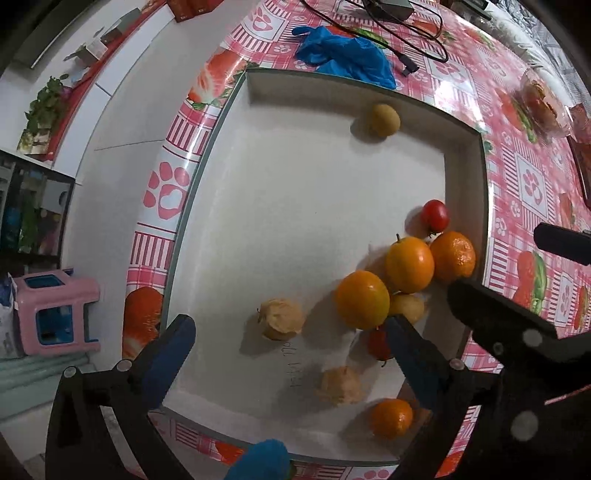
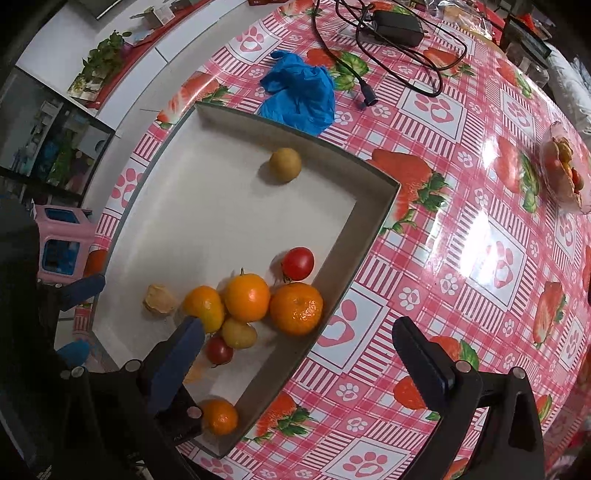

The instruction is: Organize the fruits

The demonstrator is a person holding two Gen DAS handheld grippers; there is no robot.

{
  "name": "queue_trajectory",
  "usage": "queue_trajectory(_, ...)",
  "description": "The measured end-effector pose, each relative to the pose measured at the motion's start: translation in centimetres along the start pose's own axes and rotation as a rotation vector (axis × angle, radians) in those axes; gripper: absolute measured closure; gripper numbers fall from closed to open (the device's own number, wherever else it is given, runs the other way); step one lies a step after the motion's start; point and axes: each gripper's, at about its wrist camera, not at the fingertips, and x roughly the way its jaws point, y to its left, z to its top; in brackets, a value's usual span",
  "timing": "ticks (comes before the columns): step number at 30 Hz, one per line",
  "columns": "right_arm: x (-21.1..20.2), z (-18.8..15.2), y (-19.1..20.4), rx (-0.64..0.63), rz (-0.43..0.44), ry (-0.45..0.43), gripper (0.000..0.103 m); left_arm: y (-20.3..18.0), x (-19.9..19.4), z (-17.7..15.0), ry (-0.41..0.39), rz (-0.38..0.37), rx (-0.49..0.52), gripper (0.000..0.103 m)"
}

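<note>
The shallow white cardboard tray (image 2: 373, 218) is holding every loose fruit. 6 are crowding its right wall, including the large orange mandarin (image 2: 296, 308). The left gripper (image 1: 291, 341) and right gripper (image 2: 299, 341) are hovering, jaws apart, holding nothing, probably selecting a pick.

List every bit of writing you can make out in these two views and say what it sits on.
Handwritten marks on the floor of the white tray, near the husked fruit: too blurred and tilted to read.
Red boxes at the top edge of the left wrist view: pale print, too small to read.
Tablecloth: only paw prints and strawberries, no words.
Nothing else legible.
</note>
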Motion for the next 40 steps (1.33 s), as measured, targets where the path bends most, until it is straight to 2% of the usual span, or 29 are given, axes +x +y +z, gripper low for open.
queue_trajectory(26, -0.4, -1.2, 0.6, -0.005, -0.029, 0.02, 0.001, -1.6, -0.9, -1.3, -0.007, -0.004, 0.037, 0.0)
queue_trajectory(34, -0.1, -1.0, 0.9, -0.002, -0.027, 0.025, 0.001, -1.0, -0.8, -1.3, -0.005, 0.007, 0.024, 0.0)
queue_trajectory(40, 0.2, -0.7, 1.1, -0.002, -0.025, 0.028, 0.001, -0.3, -0.7, -1.5, -0.011, -0.019, 0.029, 0.0)
